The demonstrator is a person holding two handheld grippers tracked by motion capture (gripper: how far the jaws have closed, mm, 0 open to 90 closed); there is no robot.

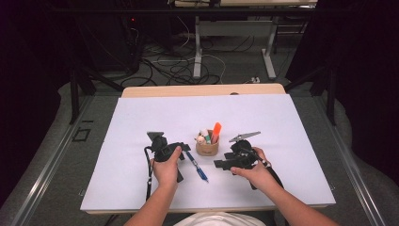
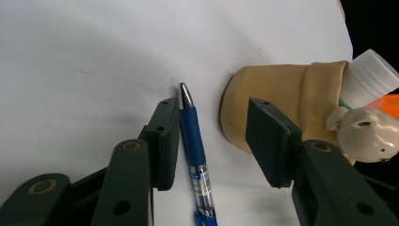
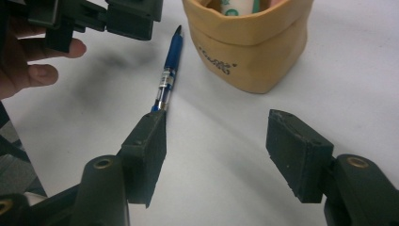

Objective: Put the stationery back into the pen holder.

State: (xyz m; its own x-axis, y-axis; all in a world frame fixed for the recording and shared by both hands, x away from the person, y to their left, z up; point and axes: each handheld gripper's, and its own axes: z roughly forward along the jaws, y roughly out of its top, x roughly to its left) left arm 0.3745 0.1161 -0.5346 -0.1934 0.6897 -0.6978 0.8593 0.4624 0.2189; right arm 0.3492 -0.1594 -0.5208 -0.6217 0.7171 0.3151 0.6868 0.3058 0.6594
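Your blue pen [image 2: 194, 141] lies on the surface just beside the tan cup [image 2: 277, 103], between the left hand-held gripper's [image 2: 219, 141] open jaws, one touching it. It's light and slick (rolls easily); pinch the rubbery grip.

Bright table, dark room

Even overhead light whitens the mat [image 1: 141, 122]; soft shadows lie under the pen [image 3: 168, 70]; near black jaws blur slightly; the surroundings fall into darkness.

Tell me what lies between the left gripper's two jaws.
In the left gripper view, the blue pen lies on the white table cover between the left gripper jaws, close against one pad; the other stands apart, before the tan pouch.
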